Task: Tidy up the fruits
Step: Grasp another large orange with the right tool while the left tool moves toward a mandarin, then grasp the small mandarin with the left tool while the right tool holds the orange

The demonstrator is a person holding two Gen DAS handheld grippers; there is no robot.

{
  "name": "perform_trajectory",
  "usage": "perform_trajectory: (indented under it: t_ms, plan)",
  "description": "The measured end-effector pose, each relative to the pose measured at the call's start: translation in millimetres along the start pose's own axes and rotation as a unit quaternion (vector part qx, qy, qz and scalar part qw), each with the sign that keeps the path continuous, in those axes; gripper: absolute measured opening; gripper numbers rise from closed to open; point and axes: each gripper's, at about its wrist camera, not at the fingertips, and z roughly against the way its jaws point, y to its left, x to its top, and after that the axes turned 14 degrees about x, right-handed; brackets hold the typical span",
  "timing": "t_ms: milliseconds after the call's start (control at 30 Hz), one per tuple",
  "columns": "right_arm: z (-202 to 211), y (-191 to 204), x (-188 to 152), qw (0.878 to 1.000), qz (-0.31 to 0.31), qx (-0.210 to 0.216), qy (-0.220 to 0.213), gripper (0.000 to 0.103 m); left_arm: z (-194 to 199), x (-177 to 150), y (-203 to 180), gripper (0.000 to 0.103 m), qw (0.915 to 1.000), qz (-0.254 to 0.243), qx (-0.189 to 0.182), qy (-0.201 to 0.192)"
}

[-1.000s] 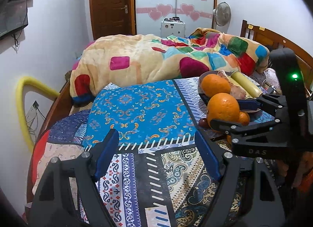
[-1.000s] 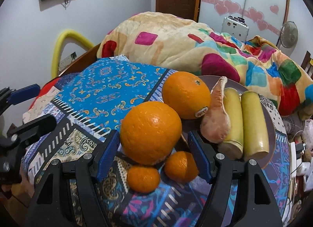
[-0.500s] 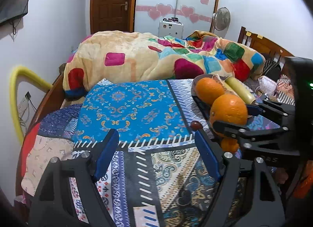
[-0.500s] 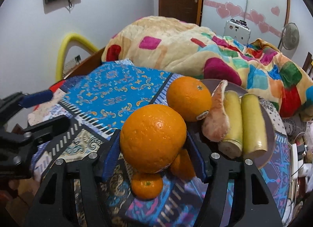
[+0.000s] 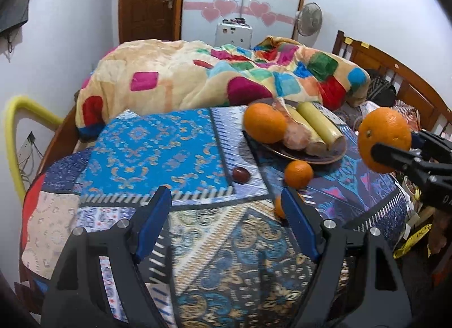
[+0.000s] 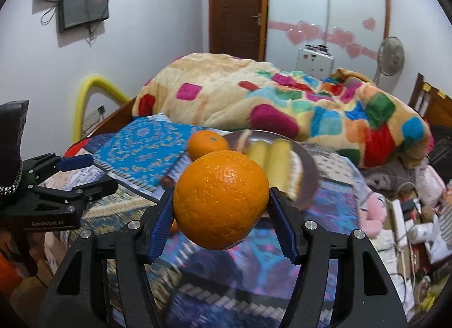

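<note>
My right gripper (image 6: 220, 209) is shut on a large orange (image 6: 221, 198) and holds it in the air above the table; the orange also shows at the right of the left wrist view (image 5: 384, 139). A dark plate (image 5: 325, 154) holds another orange (image 5: 264, 122), a peeled pomelo segment (image 5: 296, 133) and two pale yellow stalks (image 5: 317, 123). Two small tangerines (image 5: 298, 173) and a dark red fruit (image 5: 241, 174) lie on the patterned cloth in front of the plate. My left gripper (image 5: 226, 215) is open and empty, low over the table's front.
The round table (image 5: 158, 158) wears a blue patterned cloth. A bed with a colourful quilt (image 5: 214, 79) lies right behind it. A yellow tube (image 5: 17, 119) stands at the left wall. Clutter fills the floor at the right (image 6: 409, 215).
My right gripper closed on the large orange and lifted it off the cloth, up and to the right. The tangerines beneath it are now uncovered. The left gripper backed off slightly.
</note>
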Motion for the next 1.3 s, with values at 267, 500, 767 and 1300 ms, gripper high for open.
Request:
perform_trajectory:
  t_ms: [267,500,767,1300]
  plan:
    - [18,-29,-27,1.0,-0.017,-0.025,0.004,0.061,-9,-7,-43,0.076,0.9989,-0.04,-0.021,0.015]
    - [24,-48,-44,0.999,-0.036,-0.02,0.006,0.061,-29,-16,-69,0.061,0.9965,-0.067,-0.024,0.042]
    - [24,-58,-54,0.999,-0.045,-0.013,0.007,0.061,-37,-16,-79,0.033,0.9956,-0.081,-0.021,0.043]
    - [15,-72,-37,0.999,-0.049,-0.015,-0.012,0.061,-14,30,-72,0.033,0.997,-0.073,-0.014,-0.021]
